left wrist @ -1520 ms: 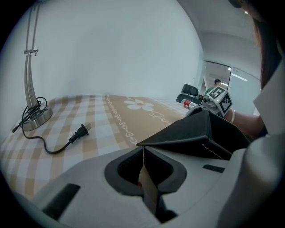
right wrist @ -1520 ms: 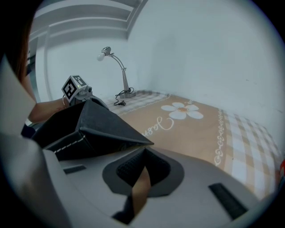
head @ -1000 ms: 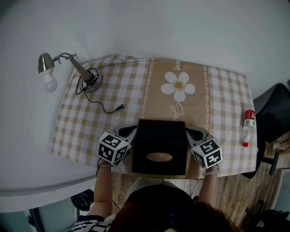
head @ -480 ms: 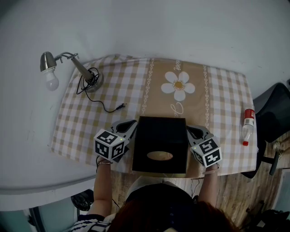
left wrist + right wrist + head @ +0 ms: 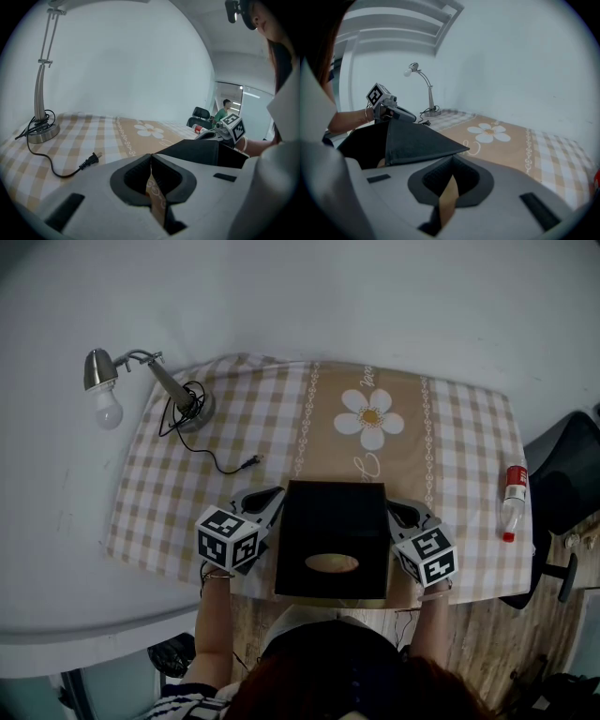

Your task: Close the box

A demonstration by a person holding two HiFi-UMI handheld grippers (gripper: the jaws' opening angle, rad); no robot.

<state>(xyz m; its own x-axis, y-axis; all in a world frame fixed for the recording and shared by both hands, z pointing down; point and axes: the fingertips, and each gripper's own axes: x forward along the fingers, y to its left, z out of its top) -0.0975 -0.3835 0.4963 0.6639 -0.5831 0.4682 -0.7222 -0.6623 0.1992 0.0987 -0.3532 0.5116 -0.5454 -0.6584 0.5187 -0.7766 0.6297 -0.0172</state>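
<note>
The black rectangular box point(image 5: 331, 540), with an oval opening in its top, sits at lower centre of my head view on the checked beige tablecloth point(image 5: 187, 493). Its long axis runs up the frame. My left gripper point(image 5: 269, 501) flanks its left side and my right gripper point(image 5: 397, 513) its right, both just beside it and equally near. Each has its jaws pressed together on nothing. I can't tell whether the lid point(image 5: 412, 138) is fully seated; I'd judge it wants pressing down evenly from both sides.

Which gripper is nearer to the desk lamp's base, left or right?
Left. The left gripper is beside the black box, on the lamp base side; the right gripper is across the box.
</note>
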